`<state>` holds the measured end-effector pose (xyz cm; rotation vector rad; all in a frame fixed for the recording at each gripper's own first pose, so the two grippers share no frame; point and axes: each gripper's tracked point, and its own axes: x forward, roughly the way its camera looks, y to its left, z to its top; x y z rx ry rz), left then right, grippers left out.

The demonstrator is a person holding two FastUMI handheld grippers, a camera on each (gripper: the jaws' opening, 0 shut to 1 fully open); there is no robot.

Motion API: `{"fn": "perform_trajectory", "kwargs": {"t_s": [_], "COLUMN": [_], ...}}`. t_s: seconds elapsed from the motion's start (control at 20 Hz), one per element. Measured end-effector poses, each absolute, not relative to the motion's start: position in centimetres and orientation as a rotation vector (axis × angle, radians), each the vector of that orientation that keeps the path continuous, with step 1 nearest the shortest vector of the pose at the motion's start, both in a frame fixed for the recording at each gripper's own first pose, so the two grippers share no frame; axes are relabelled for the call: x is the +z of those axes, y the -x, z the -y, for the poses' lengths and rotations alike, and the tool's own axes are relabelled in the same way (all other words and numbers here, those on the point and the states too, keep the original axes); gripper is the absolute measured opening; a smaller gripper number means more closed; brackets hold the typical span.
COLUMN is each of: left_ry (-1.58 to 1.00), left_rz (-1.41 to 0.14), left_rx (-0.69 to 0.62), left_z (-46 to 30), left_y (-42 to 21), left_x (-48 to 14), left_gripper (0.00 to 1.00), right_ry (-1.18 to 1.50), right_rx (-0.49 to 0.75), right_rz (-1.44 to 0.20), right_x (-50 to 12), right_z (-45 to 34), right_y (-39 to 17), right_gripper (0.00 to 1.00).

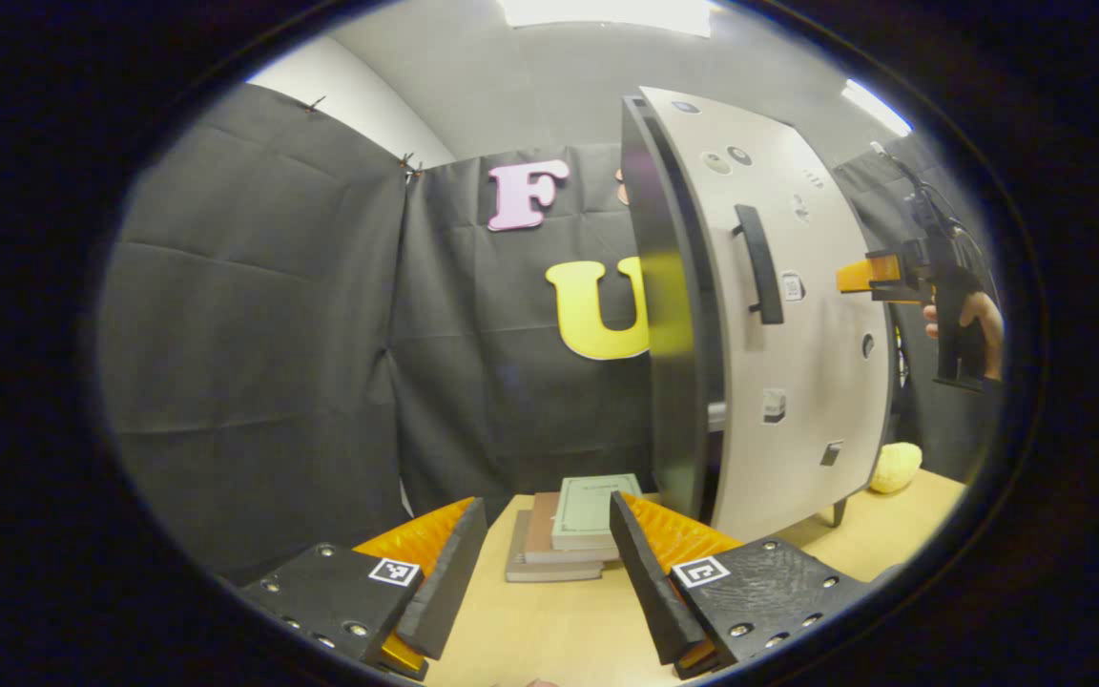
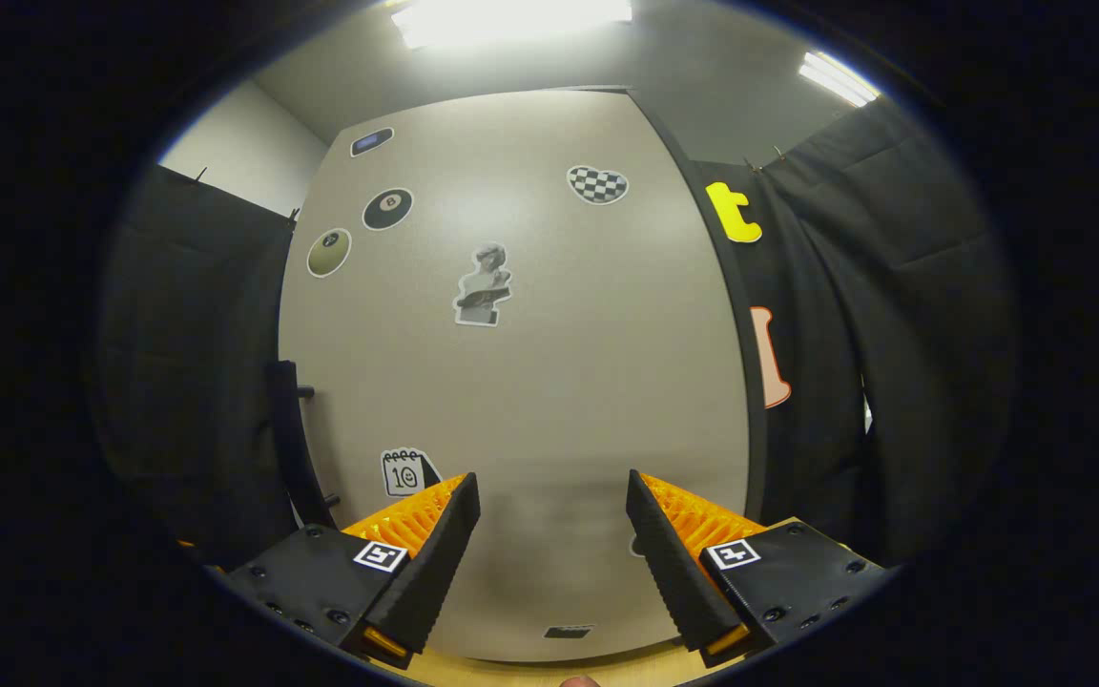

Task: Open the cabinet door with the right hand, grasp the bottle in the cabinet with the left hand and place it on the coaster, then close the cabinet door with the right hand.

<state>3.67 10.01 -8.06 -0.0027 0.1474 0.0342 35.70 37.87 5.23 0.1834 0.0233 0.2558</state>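
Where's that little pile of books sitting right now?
In the left gripper view, the stack of books lies on the wooden table, straight ahead between the left gripper's open fingers, just left of the cabinet door.

A: Where's the light from?
B: Ceiling panels [image 2: 511, 19] high above the fingers, blown out to white.
A: Sharpness?
B: Crisp in the middle; edges bow and darken. Soft sheen on the cabinet door [image 2: 530, 382], faint shadow just ahead of the tips.
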Motion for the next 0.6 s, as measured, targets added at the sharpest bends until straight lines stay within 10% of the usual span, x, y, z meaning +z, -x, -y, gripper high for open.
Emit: {"fn": "perform_trajectory", "kwargs": {"t_s": [0.6], "left_ry": [-0.006], "left_rz": [-0.079], "left_rx": [-0.123], "left_z": [9.1], "left_y": [-2.3], "left_x": [-0.4], "left_gripper": [0.78], "right_ry": [-0.014], "right_rx": [0.194], "right_rz": [0.022], "right_x": [4.8], "right_z": [-19.9], "right_y": [-23.3], "right_gripper": [0.98]}}
